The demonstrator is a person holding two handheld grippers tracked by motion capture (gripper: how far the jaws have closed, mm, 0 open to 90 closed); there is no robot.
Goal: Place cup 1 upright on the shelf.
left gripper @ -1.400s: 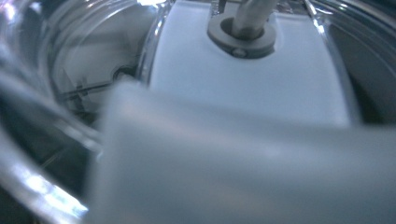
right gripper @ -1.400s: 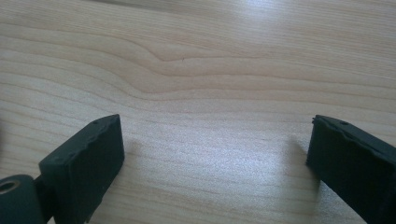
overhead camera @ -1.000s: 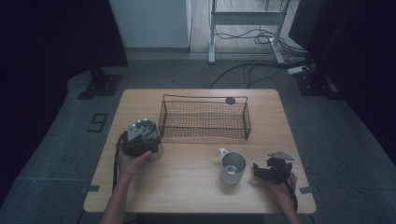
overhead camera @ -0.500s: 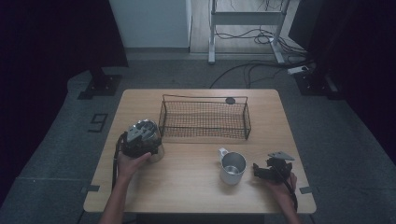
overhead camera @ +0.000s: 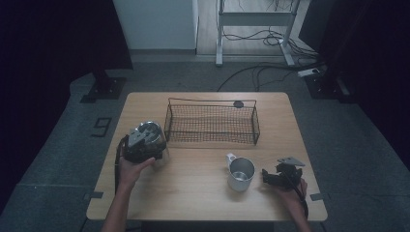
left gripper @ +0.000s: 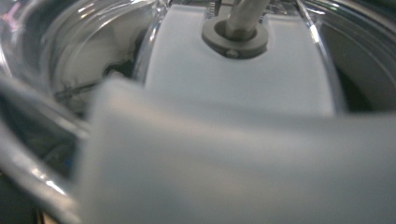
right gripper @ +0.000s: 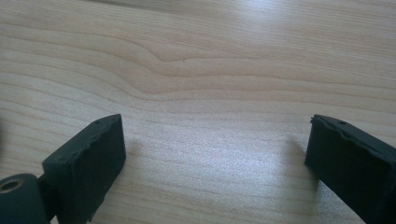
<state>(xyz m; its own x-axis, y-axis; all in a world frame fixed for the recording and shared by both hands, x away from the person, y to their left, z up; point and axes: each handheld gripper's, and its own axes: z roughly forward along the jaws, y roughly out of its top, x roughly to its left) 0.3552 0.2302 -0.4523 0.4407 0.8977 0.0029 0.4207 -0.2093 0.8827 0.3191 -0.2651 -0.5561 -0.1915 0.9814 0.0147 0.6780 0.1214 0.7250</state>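
High view: at left of centre your left gripper (overhead camera: pixel 143 145) clamps a glass lidded pot (overhead camera: pixel 151 137) beside the wire basket (overhead camera: pixel 211 122). Left gripper view: slick glass could slip. Right gripper view: your right gripper (right gripper: pixel 215 154) gapes wide over the table (right gripper: pixel 210 60).

We are looking at a wooden table (overhead camera: pixel 193 193) standing on grey floor (overhead camera: pixel 348 145). A wire basket (overhead camera: pixel 211 122) is sitting toward its far edge, a small dark disc (overhead camera: pixel 238 104) is lying behind it, and a metal mug (overhead camera: pixel 239 172) is standing nearer us.
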